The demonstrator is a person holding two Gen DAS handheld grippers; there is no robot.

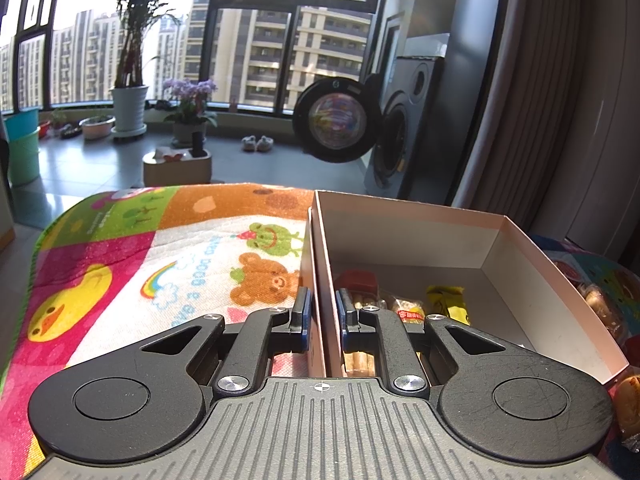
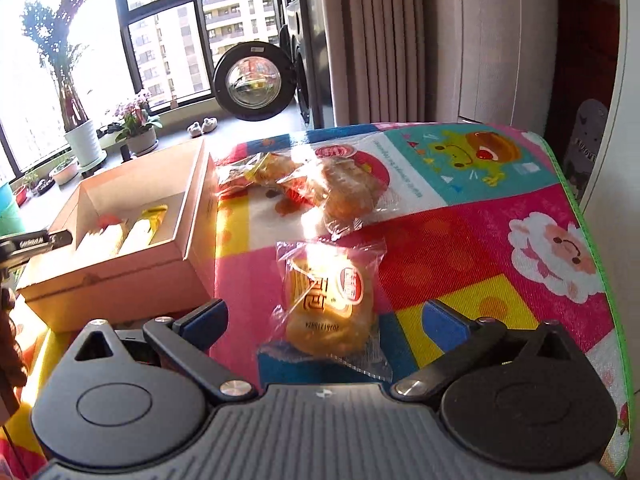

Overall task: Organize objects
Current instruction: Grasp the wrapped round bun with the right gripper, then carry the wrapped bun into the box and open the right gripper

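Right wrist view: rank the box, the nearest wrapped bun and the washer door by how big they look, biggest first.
1. box
2. wrapped bun, though it lies close to the open right gripper, so nearness inflates it
3. washer door, far back by the window, so likely bigger in reality than it looks

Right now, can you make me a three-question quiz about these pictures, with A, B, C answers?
1. Where do the left tongs grip?
A. the pink cardboard box's wall
B. a flowerpot
C. a shoe

2. What colour is the crinkly wrapper in the pink cardboard box?
A. blue
B. yellow
C. black

3. How are the right tongs?
A. shut tight
B. open
C. out of view

Answers:
1 A, the wall stands between the pads.
2 B, it shines yellow.
3 B, the fingers are spread around the clear-wrapped golden pastry on the colourful cartoon mat.
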